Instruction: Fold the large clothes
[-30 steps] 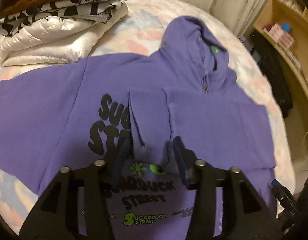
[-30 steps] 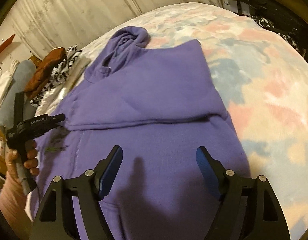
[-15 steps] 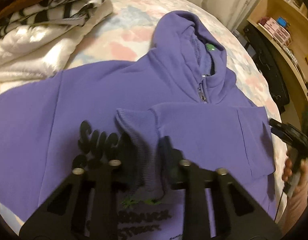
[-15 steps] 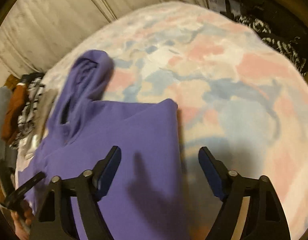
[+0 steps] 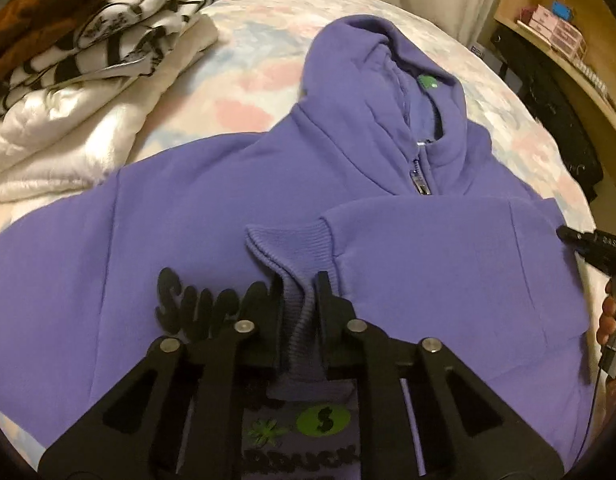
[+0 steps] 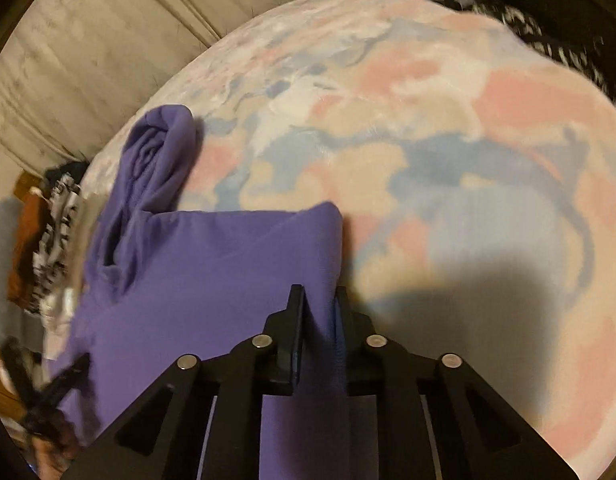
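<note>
The purple hoodie (image 5: 236,200) lies front-up across the pastel bed (image 5: 248,60), hood toward the curtain, one sleeve folded over its chest. The left gripper (image 5: 300,292) is clamped on that sleeve's ribbed cuff (image 5: 292,248), its jaws having just eased a touch. On the far side, the right gripper (image 6: 320,308) has just been closing and now pinches the hoodie's outer edge (image 6: 328,264) between its pads. A stack of folded clothes (image 5: 88,64) sits beside the hoodie.

pastel bedspread (image 6: 428,128), pale curtain (image 6: 88,52), wooden shelf (image 5: 568,60).
</note>
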A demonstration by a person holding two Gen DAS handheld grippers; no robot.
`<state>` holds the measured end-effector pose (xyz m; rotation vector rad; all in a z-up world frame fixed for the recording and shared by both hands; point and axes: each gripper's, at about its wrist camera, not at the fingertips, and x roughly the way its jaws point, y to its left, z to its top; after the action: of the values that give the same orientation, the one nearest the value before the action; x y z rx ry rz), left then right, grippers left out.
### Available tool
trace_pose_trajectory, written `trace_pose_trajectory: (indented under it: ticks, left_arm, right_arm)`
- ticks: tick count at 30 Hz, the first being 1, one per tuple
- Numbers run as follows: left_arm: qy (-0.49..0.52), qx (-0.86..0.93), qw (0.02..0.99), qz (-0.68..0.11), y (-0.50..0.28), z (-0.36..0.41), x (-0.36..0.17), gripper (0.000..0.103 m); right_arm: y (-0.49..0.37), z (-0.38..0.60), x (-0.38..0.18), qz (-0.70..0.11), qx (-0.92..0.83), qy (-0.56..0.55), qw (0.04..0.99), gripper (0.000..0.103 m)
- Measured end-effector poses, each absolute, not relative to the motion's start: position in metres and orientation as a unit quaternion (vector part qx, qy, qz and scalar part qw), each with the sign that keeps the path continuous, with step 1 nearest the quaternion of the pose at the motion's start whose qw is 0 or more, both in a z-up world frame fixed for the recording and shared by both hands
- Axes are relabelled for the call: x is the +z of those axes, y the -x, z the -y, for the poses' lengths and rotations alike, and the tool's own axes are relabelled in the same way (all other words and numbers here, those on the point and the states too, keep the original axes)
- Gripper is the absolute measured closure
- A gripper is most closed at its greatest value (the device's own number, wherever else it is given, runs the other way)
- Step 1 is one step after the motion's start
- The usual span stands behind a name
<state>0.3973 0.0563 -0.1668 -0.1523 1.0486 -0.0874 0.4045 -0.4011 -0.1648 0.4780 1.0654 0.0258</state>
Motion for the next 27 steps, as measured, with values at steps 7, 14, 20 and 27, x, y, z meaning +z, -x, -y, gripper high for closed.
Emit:
trace_pose_trajectory:
  ticks: [7, 14, 20, 27]
  left_arm:
    - [0.092, -0.055, 0.854, -0.510, -0.371, -0.070, -0.160, 0.075]
    - [0.064, -0.038, 0.865, -0.496, -0.350, -0.056, -0.166, 0.091]
    - [0.043, -0.016, 0.863, -0.504, -0.336, -0.056, -0.161, 0.082]
    - [0.036, 0.004, 0.889, -0.457, -0.311, -0.057, -0.111, 0.071]
  right_arm:
    - [-0.334, 0.400, -0.140, -0.500, 0.049, -0.191, 0.843, 0.049]
    - [-0.285, 0.378, -0.166, -0.531, 0.040, -0.134, 0.836, 0.086]
    - [-0.268, 0.382, -0.159, -0.533, 0.006, -0.122, 0.837, 0.084]
    - [-0.240, 0.350, -0.097, -0.480, -0.009, -0.068, 0.874, 0.060]
